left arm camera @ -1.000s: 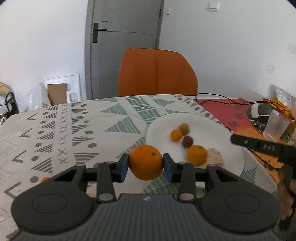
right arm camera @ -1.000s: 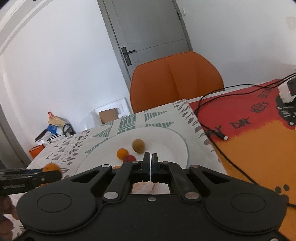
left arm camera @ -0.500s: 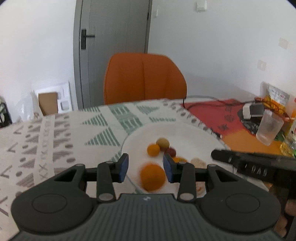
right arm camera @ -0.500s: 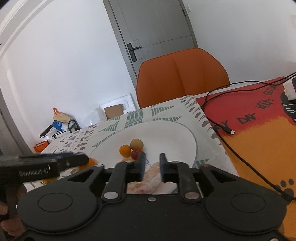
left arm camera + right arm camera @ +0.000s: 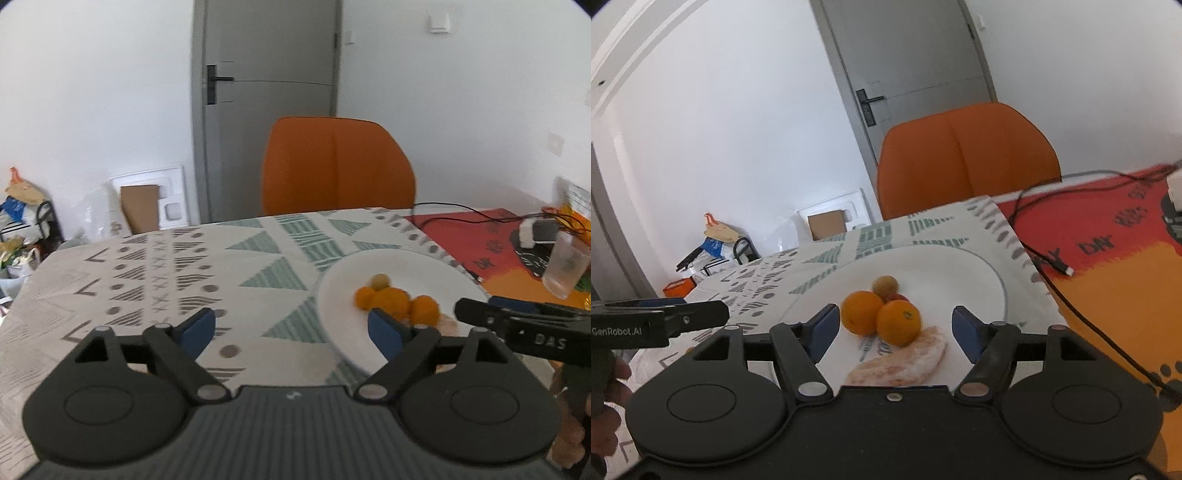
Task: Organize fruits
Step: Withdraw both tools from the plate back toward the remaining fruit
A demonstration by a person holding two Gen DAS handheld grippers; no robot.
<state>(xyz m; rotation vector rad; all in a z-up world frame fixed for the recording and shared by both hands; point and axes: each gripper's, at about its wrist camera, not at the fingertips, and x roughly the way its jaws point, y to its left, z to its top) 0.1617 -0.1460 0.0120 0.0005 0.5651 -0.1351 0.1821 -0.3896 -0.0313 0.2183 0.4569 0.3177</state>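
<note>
Fingers on both the left gripper (image 5: 291, 330) and right gripper (image 5: 892, 328) are gaping wide, empty, since I'm seeing oranges (image 5: 897, 322) sitting grouped on the plate (image 5: 964, 269).

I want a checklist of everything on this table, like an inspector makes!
Surface: patterned tablecloth; red-orange mat.
Job's things: white plate holds two oranges, small fruits, a peeled segment.
Clutter: plastic cup.
Grippers: left gripper open, empty; right gripper open, empty.
Cables: black cable across mat.
Surroundings: orange chair, grey door.
</note>
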